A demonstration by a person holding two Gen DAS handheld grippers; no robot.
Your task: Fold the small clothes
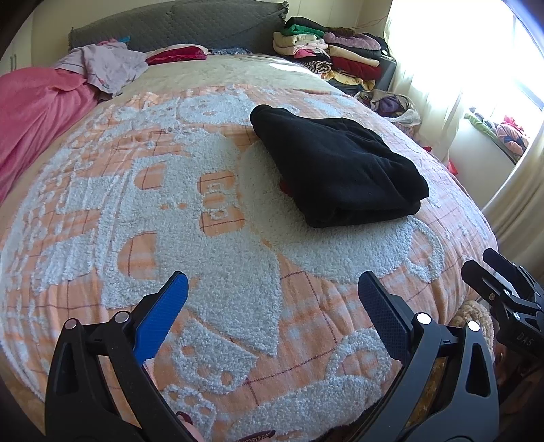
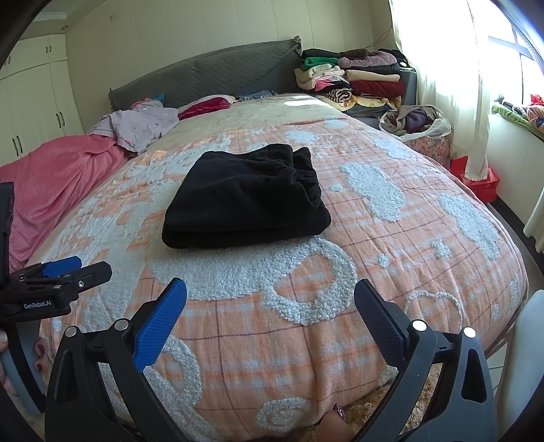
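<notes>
Lying folded on the bedspread: one black garment (image 1: 336, 166), fleece-like, a compact rectangular bundle with an elasticated, gathered edge showing at its far right in the right wrist view (image 2: 248, 197). A scrap of red shows under its near-left edge in the left wrist view; what it belongs to cannot be told.

Bedspread (image 1: 153, 210): orange check with raised white looped motifs, covering the near half of the bed.

Left gripper (image 1: 272, 295): fingers spread wide, blue pads facing inward, nothing between them, held over the near bed edge, well short of the garment.

Right gripper (image 2: 270, 299): fingers likewise spread wide and empty, near the foot of the bed, apart from the garment.

Pink blanket (image 1: 37, 112): bunched along the left side of the bed.

Pale lilac cloth (image 1: 105, 66): crumpled, beside the pink blanket near the grey headboard (image 1: 176, 27).

Stacked clothes (image 1: 336, 54): mixed colours, piled at the far right corner by the headboard.

Curtain (image 2: 445, 74): pale, at the bright window on the right.
</notes>
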